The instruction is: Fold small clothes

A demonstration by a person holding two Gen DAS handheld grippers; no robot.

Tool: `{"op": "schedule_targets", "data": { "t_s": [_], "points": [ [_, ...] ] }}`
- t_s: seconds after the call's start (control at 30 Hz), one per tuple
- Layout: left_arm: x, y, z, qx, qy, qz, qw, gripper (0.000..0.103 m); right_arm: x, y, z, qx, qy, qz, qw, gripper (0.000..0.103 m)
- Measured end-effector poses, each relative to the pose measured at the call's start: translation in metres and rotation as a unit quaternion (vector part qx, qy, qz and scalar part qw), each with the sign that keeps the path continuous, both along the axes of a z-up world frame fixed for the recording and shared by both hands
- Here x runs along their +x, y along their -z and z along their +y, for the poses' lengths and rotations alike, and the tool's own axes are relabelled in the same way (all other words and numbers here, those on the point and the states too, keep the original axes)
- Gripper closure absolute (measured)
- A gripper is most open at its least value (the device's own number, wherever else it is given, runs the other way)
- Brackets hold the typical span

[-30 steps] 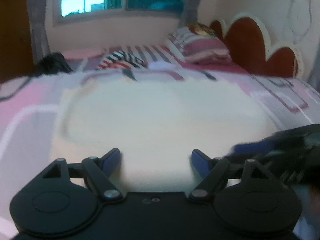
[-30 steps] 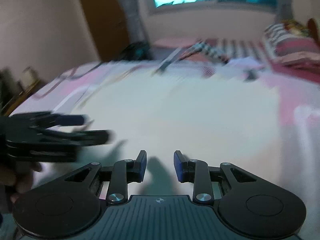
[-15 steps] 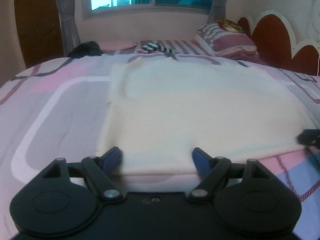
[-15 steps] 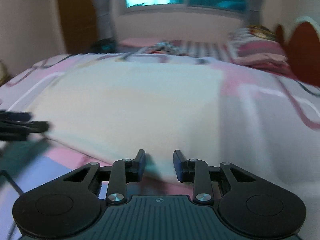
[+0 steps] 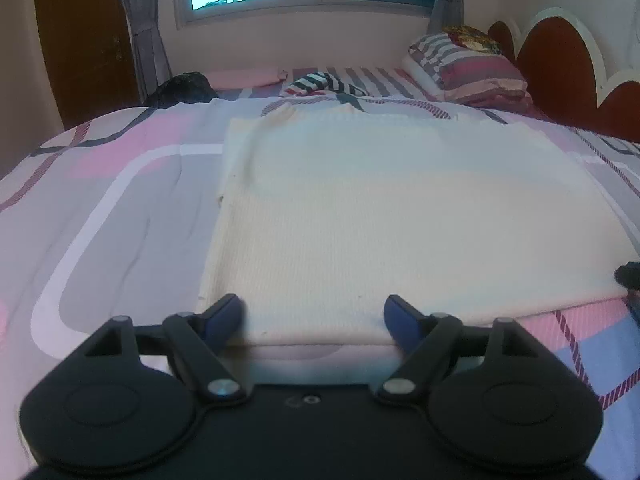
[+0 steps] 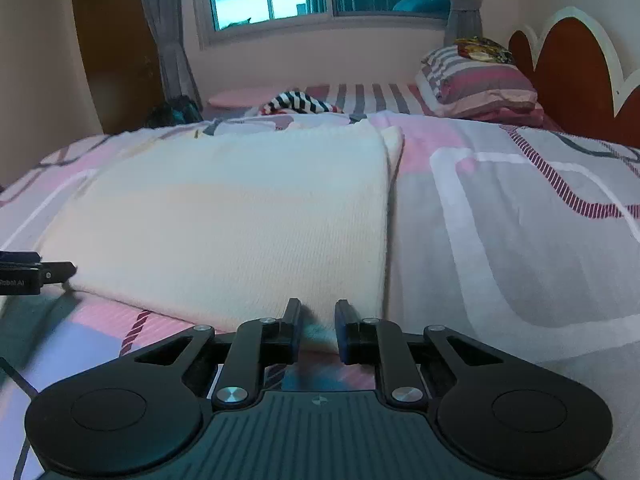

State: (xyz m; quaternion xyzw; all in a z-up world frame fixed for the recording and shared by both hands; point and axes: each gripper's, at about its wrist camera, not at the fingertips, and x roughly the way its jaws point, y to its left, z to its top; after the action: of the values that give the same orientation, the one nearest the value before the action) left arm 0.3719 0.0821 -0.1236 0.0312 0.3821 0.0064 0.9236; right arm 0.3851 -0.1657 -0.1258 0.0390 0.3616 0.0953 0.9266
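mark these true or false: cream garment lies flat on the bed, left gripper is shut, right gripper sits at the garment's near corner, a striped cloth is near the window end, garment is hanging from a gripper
1. The cream garment lies flat on the bed. True.
2. The left gripper is shut. False: its jaws stand wide open at the near hem.
3. The right gripper sits at the garment's near corner. True.
4. A striped cloth lies at the window end. True.
5. The garment hangs from a gripper. False: it rests on the bed.
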Motion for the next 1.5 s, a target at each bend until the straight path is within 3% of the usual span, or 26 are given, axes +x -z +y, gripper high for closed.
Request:
{"op": "schedule_targets", "data": {
  "t_s": [0.47, 0.57, 0.67, 0.73, 0.77, 0.8, 0.87, 0.9, 0.93, 1.0, 1.07, 1.17, 1.3, 1.37, 1.43, 1.47, 1.5],
  "points": [
    [-0.001, -0.005, 0.005, -0.004, 0.002, 0.009, 0.9999, 0.024, -0.002, -0.003, -0.005, 0.019, 0.019, 0.021, 0.999, 0.087],
    [-0.012, -0.021, 0.017, -0.027, -0.029, 0.0, 0.9992, 0.027, -0.007, -0.016, -0.014, 0.059, 0.031, 0.006, 0.998, 0.087],
    [-0.032, -0.03, 0.037, -0.091, -0.06, -0.013, 0.994, 0.028, -0.012, -0.026, -0.016, 0.079, 0.028, -0.005, 0.996, 0.087],
    [-0.043, -0.029, 0.052, -0.153, -0.088, -0.014, 0.9842, 0.037, -0.013, -0.031, -0.012, 0.072, 0.025, -0.008, 0.997, 0.087],
    [-0.048, -0.025, 0.059, -0.192, -0.105, -0.013, 0.9756, 0.048, -0.014, -0.033, -0.011, 0.075, 0.023, -0.011, 0.997, 0.087],
    [-0.05, -0.019, 0.067, -0.235, -0.122, -0.005, 0.9643, 0.069, -0.014, -0.035, -0.009, 0.079, 0.019, -0.014, 0.997, 0.087],
    [-0.051, -0.002, 0.081, -0.322, -0.161, 0.006, 0.933, 0.071, -0.012, -0.039, -0.003, 0.089, 0.012, -0.023, 0.996, 0.098],
    [-0.051, 0.008, 0.086, -0.366, -0.179, 0.009, 0.9134, 0.069, -0.011, -0.04, -0.002, 0.098, 0.007, -0.024, 0.995, 0.103],
    [-0.05, 0.016, 0.09, -0.401, -0.191, 0.003, 0.8959, 0.069, -0.008, -0.042, 0.001, 0.108, 0.002, -0.025, 0.994, 0.103],
    [-0.044, 0.025, 0.097, -0.441, -0.21, -0.01, 0.8726, 0.068, -0.001, -0.044, 0.006, 0.12, -0.007, -0.025, 0.992, 0.103],
    [-0.031, 0.032, 0.103, -0.468, -0.217, -0.017, 0.8564, 0.066, 0.009, -0.046, 0.013, 0.126, -0.011, -0.026, 0.992, 0.103],
    [-0.008, 0.036, 0.105, -0.481, -0.216, -0.033, 0.849, 0.064, 0.029, -0.046, 0.023, 0.141, -0.014, -0.026, 0.99, 0.103],
    [0.016, 0.038, 0.098, -0.464, -0.214, -0.052, 0.8577, 0.064, 0.062, -0.038, 0.039, 0.152, -0.021, -0.019, 0.988, 0.103],
    [0.025, 0.038, 0.096, -0.456, -0.214, -0.057, 0.862, 0.069, 0.078, -0.031, 0.046, 0.158, -0.023, -0.013, 0.987, 0.103],
    [0.035, 0.041, 0.096, -0.449, -0.217, -0.049, 0.8654, 0.097, 0.091, -0.025, 0.052, 0.166, -0.026, -0.006, 0.986, 0.103],
    [0.041, 0.046, 0.1, -0.456, -0.224, -0.044, 0.86, 0.097, 0.097, -0.023, 0.056, 0.167, -0.027, -0.003, 0.986, 0.103],
    [0.041, 0.049, 0.103, -0.474, -0.229, -0.049, 0.8489, 0.097, 0.102, -0.02, 0.06, 0.168, -0.03, 0.0, 0.985, 0.103]
  ]
}}
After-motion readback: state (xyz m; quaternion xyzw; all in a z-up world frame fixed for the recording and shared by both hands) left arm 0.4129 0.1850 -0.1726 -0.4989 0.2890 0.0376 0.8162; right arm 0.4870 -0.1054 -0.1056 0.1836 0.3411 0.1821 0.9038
